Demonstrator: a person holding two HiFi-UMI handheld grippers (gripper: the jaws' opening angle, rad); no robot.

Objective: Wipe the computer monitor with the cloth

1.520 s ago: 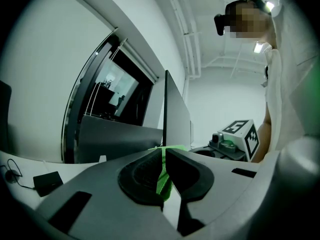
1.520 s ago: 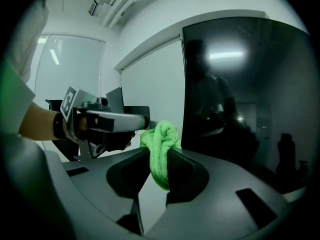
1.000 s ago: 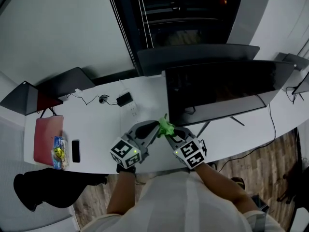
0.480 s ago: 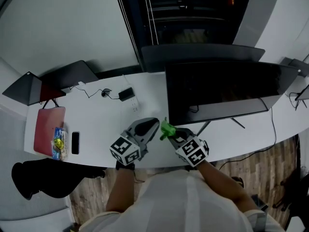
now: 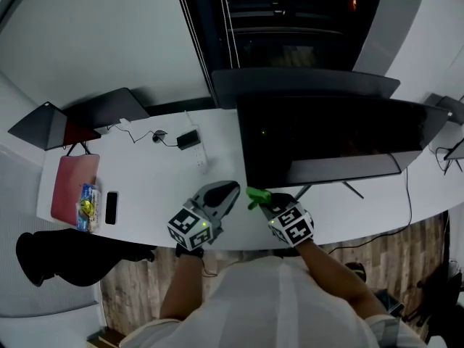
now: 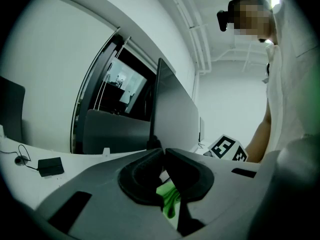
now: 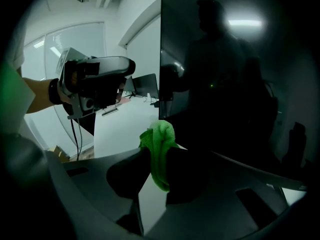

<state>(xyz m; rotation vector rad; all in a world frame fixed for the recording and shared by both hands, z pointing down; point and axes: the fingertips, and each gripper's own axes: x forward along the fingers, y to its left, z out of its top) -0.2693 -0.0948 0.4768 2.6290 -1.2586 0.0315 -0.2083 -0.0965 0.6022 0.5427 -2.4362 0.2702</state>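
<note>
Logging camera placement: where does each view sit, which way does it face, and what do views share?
Head view: on the person's head, looking steeply down at desk and monitor; both forearms, left gripper and right gripper show.
Left gripper view: on the left gripper, looking along its shut fingers past the monitor's edge; torso shows.
Right gripper view: on the right gripper, fingers shut on the green cloth, facing the monitor; left forearm shows.
All three show monitor and cloth.
</note>
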